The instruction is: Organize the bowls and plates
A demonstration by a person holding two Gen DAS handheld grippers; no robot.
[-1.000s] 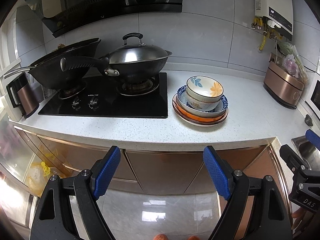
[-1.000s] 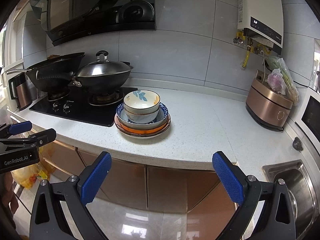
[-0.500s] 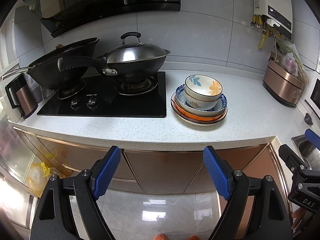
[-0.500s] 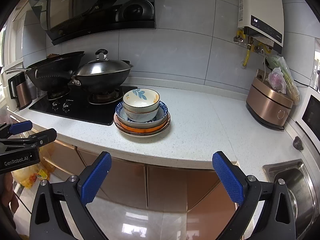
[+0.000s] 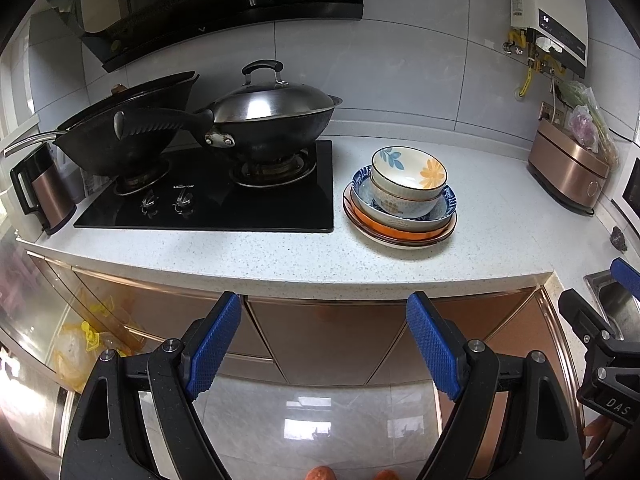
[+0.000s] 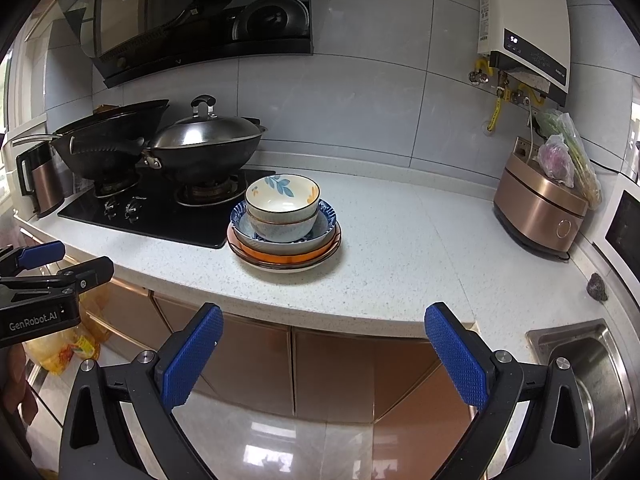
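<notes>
Plates and bowls (image 5: 400,200) sit stacked on the tabletop (image 5: 280,256), just right of the stove (image 5: 208,204). I have my left claw (image 5: 324,344) and right claw (image 6: 324,356) both spread apart and empty, in front of the tabletop's edge, well short of the stack. A floral bowl (image 6: 282,200) tops it.

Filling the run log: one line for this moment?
stage: pre-grasp | left gripper: open, empty | right gripper: open, empty | stacked patterned ceramic bowls and plates: untouched on white speckled counter
</notes>
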